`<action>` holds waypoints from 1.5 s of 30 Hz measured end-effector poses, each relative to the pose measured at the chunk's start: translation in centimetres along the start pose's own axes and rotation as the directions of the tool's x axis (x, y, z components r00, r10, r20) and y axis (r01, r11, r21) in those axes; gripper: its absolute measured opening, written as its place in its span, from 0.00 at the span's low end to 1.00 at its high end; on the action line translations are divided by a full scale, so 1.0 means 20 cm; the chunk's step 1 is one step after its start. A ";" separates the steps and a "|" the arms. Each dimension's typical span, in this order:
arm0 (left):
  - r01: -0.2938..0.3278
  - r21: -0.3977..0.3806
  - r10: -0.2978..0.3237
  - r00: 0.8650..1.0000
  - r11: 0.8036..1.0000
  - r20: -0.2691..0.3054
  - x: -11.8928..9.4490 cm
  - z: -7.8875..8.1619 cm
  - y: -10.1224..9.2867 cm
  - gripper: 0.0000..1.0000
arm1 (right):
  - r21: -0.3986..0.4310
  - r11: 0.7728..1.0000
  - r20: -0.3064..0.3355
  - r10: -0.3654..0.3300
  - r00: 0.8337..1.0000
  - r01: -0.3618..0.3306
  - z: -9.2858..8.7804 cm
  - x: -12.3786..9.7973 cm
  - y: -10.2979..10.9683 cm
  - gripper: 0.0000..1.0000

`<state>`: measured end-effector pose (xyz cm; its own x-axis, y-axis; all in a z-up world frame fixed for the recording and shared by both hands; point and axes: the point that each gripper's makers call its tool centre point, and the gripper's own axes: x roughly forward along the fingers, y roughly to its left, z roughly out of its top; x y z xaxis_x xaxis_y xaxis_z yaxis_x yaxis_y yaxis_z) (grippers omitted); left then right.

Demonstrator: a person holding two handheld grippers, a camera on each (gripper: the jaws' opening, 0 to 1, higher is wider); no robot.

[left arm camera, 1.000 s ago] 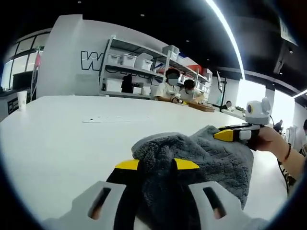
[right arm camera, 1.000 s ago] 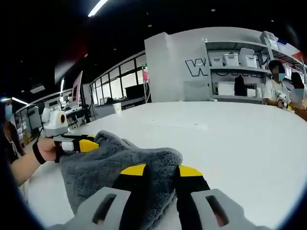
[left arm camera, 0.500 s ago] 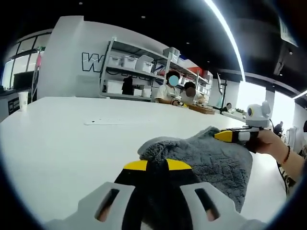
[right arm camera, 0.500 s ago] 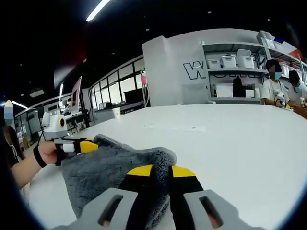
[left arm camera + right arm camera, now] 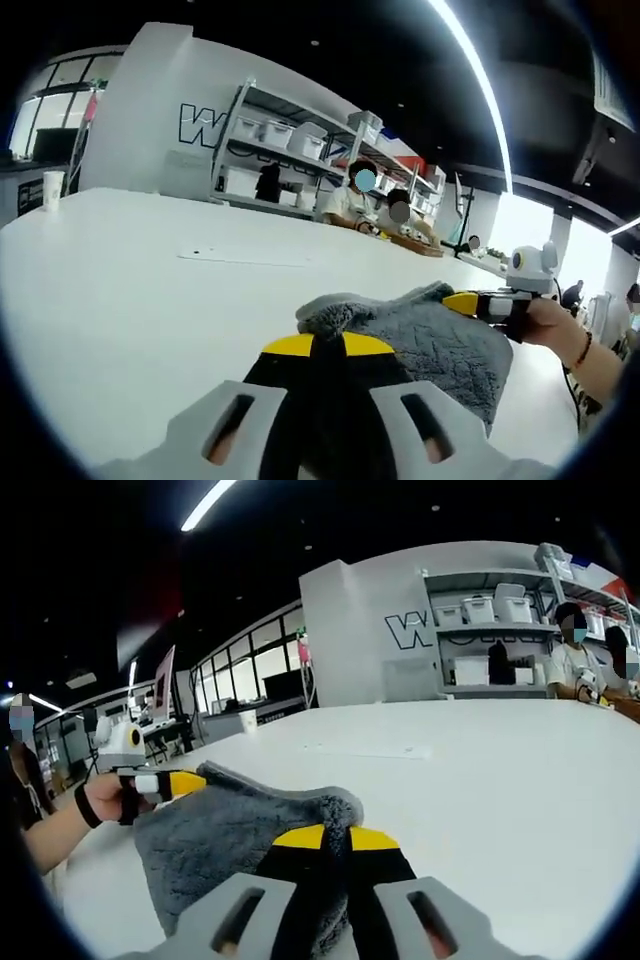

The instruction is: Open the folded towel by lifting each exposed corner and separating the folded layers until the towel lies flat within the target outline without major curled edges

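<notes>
On the white table [image 5: 120,280], my left gripper [image 5: 327,346] and right gripper [image 5: 336,837] each pinch a towel [image 5: 425,335] corner; next I'd draw them apart.

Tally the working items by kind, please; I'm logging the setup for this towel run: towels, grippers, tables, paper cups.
Grey towel: 1
Grippers: 2, the left gripper and the right gripper, each with fingers closed on the towel
White table: 1
Paper cup at the table's far edge: 1
Total: 5
</notes>
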<state>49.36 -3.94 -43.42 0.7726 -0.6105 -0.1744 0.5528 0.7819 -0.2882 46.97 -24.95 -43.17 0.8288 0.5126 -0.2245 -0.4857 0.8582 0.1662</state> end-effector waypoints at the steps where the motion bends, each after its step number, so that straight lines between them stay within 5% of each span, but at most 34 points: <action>1: -0.013 0.003 0.013 1.000 1.000 -0.001 -0.01 0.00 0.02 0.04 | 0.002 1.000 0.000 0.002 1.000 -0.002 0.00 0.00 0.00 0.00; 5: -0.030 0.012 0.029 1.000 0.999 0.005 -0.02 0.00 0.04 0.03 | 0.054 0.998 0.062 0.041 0.997 -0.044 0.08 -0.02 0.05 0.00; 8: -0.015 -0.032 0.015 1.000 0.999 0.006 -0.02 0.00 0.03 0.03 | -0.049 0.999 0.013 -0.009 1.000 0.009 0.06 -0.02 0.02 0.00; 12: -0.014 -0.020 0.015 1.000 1.000 0.024 -0.03 0.03 0.02 0.02 | 0.048 0.999 0.035 -0.003 0.999 0.002 0.08 -0.02 0.00 0.00; 45: 0.012 0.038 -0.017 0.993 0.999 0.114 -0.12 0.19 -0.05 0.01 | -0.010 1.000 0.079 -0.020 0.997 0.021 0.17 -0.09 0.05 0.00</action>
<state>48.06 -2.76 -39.05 0.7937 -0.6052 -0.0614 0.5738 0.7784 -0.2546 45.95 -25.04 -39.24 0.8579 0.4913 -0.1508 -0.4710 0.8690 0.1514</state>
